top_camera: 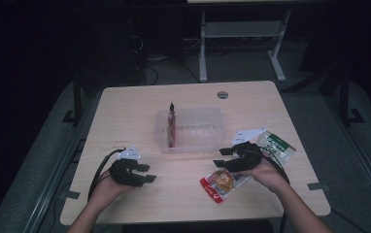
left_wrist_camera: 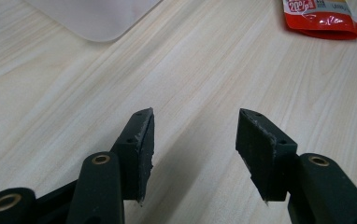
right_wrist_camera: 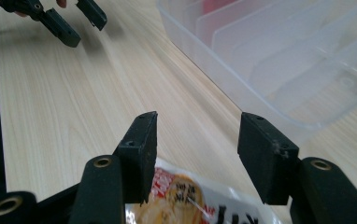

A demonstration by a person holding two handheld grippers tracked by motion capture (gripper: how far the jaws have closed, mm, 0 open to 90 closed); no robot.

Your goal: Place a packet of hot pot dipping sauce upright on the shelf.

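Right gripper (right_wrist_camera: 193,135) gaped, nothing clamped, above red snack pouch (top_camera: 221,183) lying flat near table's (top_camera: 125,104) front edge. "20%" legible on pouch; other print unreadable. Left gripper (left_wrist_camera: 195,135) open, empty. Clear bin (top_camera: 208,136) just behind.

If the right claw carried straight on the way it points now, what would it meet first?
Probably the clear plastic divided container: it lies just ahead of the open right claw, slightly to one side. The red-edged snack packet sits beneath the jaws, not ahead. Depth is hard to judge.
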